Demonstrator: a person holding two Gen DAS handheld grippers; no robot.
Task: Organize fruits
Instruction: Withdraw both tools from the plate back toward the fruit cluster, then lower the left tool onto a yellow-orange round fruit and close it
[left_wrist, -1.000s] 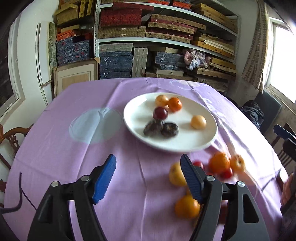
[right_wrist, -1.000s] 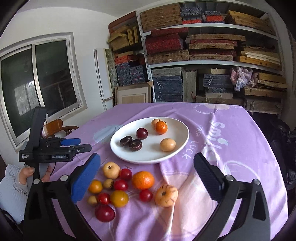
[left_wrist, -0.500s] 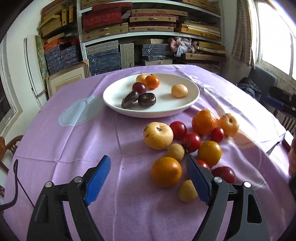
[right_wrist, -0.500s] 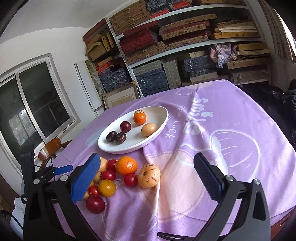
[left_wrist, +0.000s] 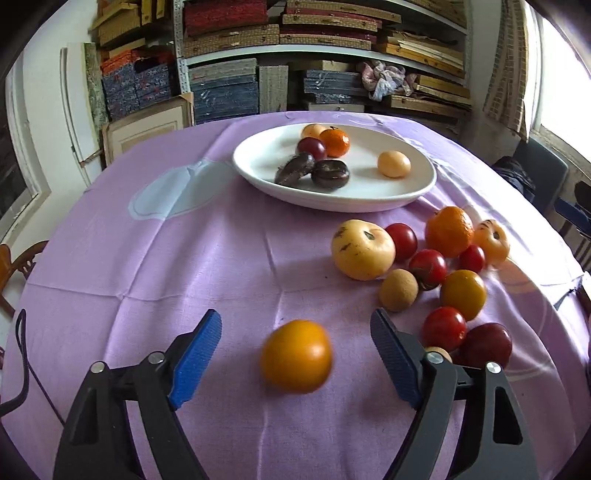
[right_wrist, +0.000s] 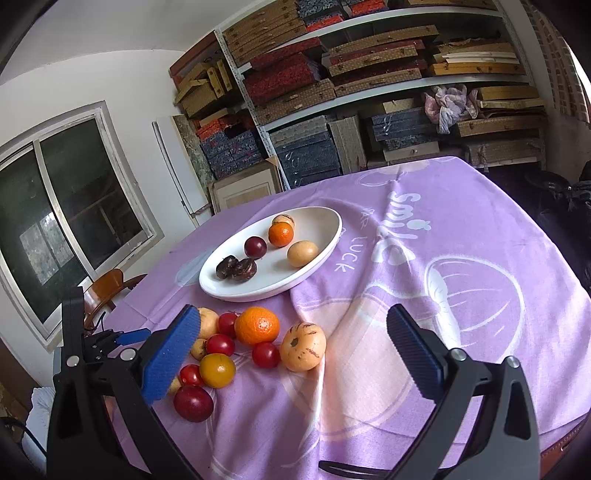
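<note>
A white oval plate (left_wrist: 258, 158) (right_wrist: 321, 236) on the purple tablecloth holds several fruits, among them a mandarin (left_wrist: 334, 142) and two dark fruits (left_wrist: 330, 173). A cluster of loose fruits lies in front of it: a pale apple (left_wrist: 363, 249), an orange (left_wrist: 448, 230) (right_wrist: 256, 325), several red tomatoes (left_wrist: 443, 328) and a striped pale fruit (right_wrist: 303, 346). My left gripper (left_wrist: 297, 354) is open, with an orange-yellow fruit (left_wrist: 295, 356) on the cloth between its fingers, untouched. My right gripper (right_wrist: 295, 354) is open and empty above the cluster's right side.
Shelves stacked with boxes (right_wrist: 369, 74) stand behind the table. A window (right_wrist: 55, 221) and a wooden chair (right_wrist: 107, 284) are at the left. The cloth (right_wrist: 461, 277) carries white print at the right. The left gripper also shows in the right wrist view (right_wrist: 110, 339).
The left gripper moved closer and to the right, so the orange-yellow fruit now lies between its fingers. The right gripper tilted and drew nearer the fruit cluster.
</note>
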